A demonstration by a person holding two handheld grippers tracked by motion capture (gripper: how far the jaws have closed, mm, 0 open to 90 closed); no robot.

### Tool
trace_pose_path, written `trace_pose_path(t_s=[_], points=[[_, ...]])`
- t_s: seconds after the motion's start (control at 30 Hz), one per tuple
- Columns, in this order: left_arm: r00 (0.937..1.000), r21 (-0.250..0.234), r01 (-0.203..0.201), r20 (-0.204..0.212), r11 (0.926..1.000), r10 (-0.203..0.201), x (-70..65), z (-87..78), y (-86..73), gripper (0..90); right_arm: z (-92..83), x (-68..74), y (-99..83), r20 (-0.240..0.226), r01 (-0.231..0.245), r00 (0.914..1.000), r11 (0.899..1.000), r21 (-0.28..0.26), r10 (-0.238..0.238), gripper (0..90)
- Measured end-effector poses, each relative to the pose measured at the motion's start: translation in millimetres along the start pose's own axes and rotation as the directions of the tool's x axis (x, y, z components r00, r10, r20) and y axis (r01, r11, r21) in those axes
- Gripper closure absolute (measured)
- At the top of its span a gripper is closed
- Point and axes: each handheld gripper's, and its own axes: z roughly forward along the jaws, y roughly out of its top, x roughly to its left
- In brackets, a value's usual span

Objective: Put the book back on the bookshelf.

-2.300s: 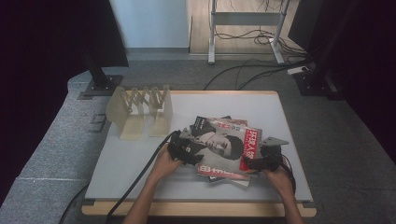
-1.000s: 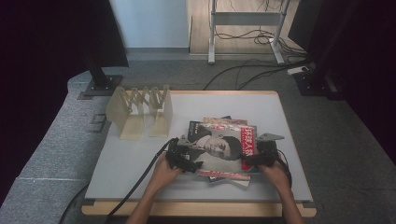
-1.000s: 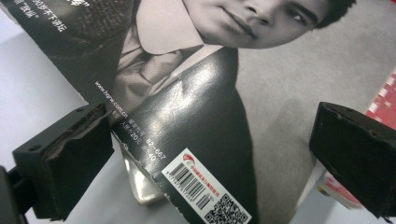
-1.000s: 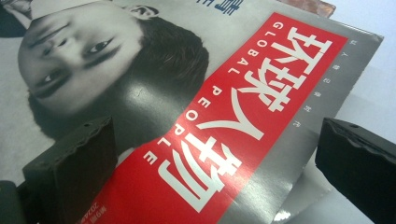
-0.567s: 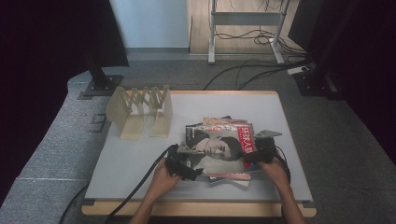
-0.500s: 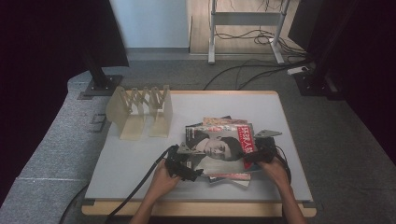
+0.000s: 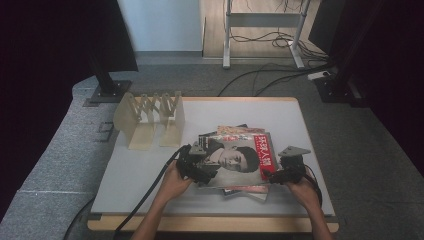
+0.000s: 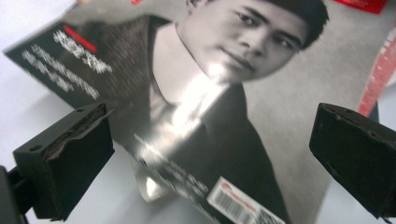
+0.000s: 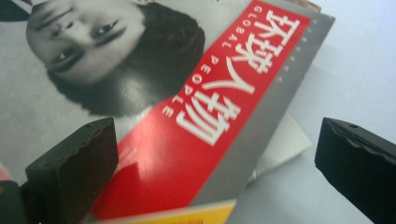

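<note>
- Flanking the top magazine (image 7: pixel 234 160), left gripper (image 7: pixel 196 169) and right gripper (image 7: pixel 284 172) sit at opposite edges, likely to square the stack.
- Jaws of both stand wide, gripping nothing.

On the top magazine (image 9: pixel 196 116) we read "GLOBAL PEOPLE" in white capitals on its red band (image 9: pixel 205 107), beside large white Chinese characters, 环球人物. Small pale letters run along the grey margin next to the band, too fine for us to read. Near the cover's corner we see a barcode label (image 8: pixel 238 205), its digits blurred.
</note>
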Motion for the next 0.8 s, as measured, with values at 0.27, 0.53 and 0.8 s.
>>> trace_pose_path(t_s=[0.27, 0.53, 0.8], points=[[0.9993, 0.02, -0.038, 0.0, 0.9991, 0.038, 12.1, 11.0, 16.8, 0.0, -11.7, 1.6, -18.0, 0.007, -0.026, 0.9996, 1.0, -0.01, 0.026, 0.0], [0.999, 0.023, -0.044, 0.004, 0.9988, 0.044, 23.2, 23.1, 27.6, 0.0, -24.2, -1.5, -28.9, 0.031, -0.041, 0.9987, 0.999, -0.023, 0.042, 0.4], [0.9986, 0.037, -0.051, -0.012, 0.998, 0.051, 39.1, 37.6, 32.4, 0.0, -31.2, 1.7, -36.2, 0.03, -0.04, 0.9987, 0.999, -0.027, 0.041, 0.5]])
